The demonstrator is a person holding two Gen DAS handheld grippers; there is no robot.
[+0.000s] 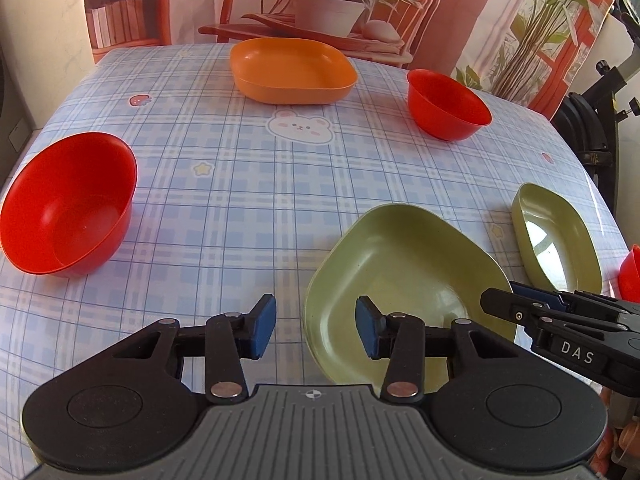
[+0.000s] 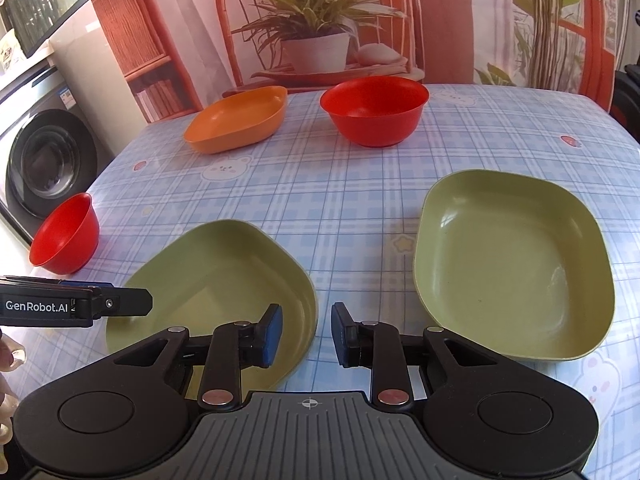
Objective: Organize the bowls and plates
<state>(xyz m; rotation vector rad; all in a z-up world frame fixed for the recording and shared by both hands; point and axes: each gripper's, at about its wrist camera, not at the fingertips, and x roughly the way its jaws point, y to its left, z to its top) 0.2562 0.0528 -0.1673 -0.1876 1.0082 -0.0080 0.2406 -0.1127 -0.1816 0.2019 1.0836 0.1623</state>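
Two green plates lie on the checked table: one near me [image 1: 404, 280] [image 2: 224, 280], one further right [image 1: 556, 236] [image 2: 512, 264]. An orange plate [image 1: 292, 70] [image 2: 240, 118] sits at the far side. A red bowl [image 1: 68, 208] [image 2: 64, 236] stands left, another [image 1: 448, 104] [image 2: 374, 110] far right. A third red bowl [image 1: 630, 272] peeks in at the right edge. My left gripper [image 1: 316, 326] is open and empty, straddling the near green plate's left rim. My right gripper [image 2: 306, 334] is open and empty, straddling that plate's right rim.
The table [image 1: 240, 184] wears a blue checked cloth with bear prints. A washing machine [image 2: 44, 160] stands left of the table. A printed backdrop with a plant [image 2: 316, 32] hangs behind. Black equipment [image 1: 592, 128] stands to the right.
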